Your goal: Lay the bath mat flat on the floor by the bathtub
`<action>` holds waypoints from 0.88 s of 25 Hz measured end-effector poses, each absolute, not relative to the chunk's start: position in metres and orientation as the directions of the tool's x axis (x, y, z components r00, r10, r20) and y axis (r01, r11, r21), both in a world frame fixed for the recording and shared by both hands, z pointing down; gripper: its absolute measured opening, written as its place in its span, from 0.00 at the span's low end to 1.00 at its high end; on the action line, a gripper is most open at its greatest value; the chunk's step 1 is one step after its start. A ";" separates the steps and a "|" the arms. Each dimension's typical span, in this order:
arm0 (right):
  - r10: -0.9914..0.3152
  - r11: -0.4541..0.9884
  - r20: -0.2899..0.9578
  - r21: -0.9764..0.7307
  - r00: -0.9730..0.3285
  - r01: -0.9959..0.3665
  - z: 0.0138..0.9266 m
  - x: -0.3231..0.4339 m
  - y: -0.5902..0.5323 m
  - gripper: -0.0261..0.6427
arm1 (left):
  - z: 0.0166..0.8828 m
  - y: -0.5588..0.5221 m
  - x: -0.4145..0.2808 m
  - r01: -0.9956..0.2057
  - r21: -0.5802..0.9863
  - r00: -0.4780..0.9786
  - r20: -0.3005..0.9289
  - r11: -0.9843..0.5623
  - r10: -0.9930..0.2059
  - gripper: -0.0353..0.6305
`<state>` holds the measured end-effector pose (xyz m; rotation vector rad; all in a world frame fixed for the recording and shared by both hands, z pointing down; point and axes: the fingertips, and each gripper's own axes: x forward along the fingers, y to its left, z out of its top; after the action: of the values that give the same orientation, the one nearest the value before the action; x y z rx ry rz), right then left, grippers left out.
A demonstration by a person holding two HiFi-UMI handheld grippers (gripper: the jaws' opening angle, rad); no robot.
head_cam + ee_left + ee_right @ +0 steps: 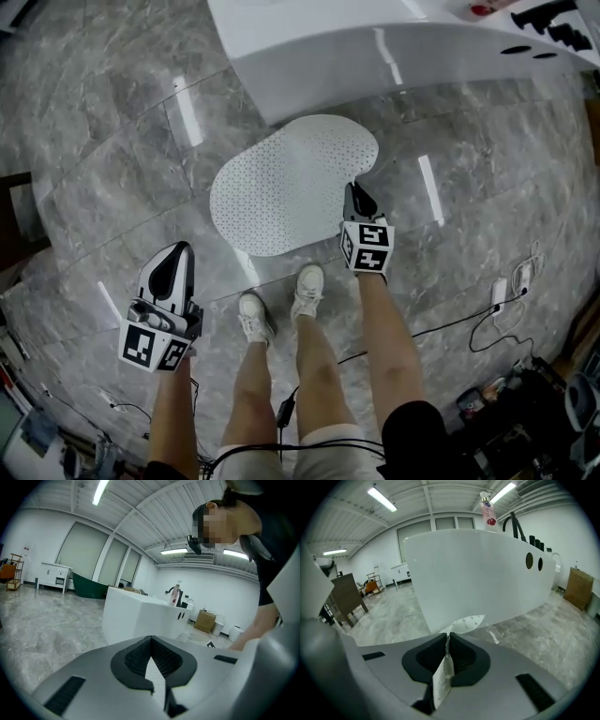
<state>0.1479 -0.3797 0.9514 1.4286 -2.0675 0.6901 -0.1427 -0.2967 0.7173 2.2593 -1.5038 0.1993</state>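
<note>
- While the bath mat (281,183) lies on the marble floor (112,141) just in front of the white bathtub (375,47), one part of its rim is pinched up.
- The right gripper (355,191), at the mat's edge away from the bathtub, is clamped on that rim, which stands upright between its pads.
- The left gripper (175,251) hangs farther from the bathtub, apart from the mat. Its jaws are narrowly parted and grip nothing, and dotted white shows through the gap.

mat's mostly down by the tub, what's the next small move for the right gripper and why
Probably open the right gripper and let go. Its jaws are clamped on the near edge of the bath mat, while the rest already lies spread on the floor beside the bathtub.
</note>
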 end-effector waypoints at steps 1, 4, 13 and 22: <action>-0.662 0.315 0.692 -0.090 -0.287 -0.945 0.961 0.156 -0.381 0.09 | 0.721 -0.300 -0.137 -0.906 0.261 0.408 0.342 -0.332 -0.847 0.07; -0.624 0.338 0.741 -0.029 -0.247 -0.941 0.995 0.173 -0.383 0.09 | 0.736 -0.307 -0.124 -0.903 0.262 0.418 0.346 -0.341 -0.840 0.07; -0.517 0.240 0.853 0.067 -0.069 -0.968 1.069 0.235 -0.380 0.10 | 0.774 -0.316 -0.122 -0.911 0.251 0.402 0.364 -0.327 -0.840 0.07; -0.397 0.135 0.907 0.212 0.143 -0.968 1.098 0.294 -0.369 0.12 | 0.791 -0.329 -0.109 -0.909 0.268 0.403 0.363 -0.320 -0.840 0.07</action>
<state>0.2937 -0.3690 1.0977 1.4304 -1.4222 0.7297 -0.1087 -0.3290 0.7910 2.2383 -1.4969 0.2171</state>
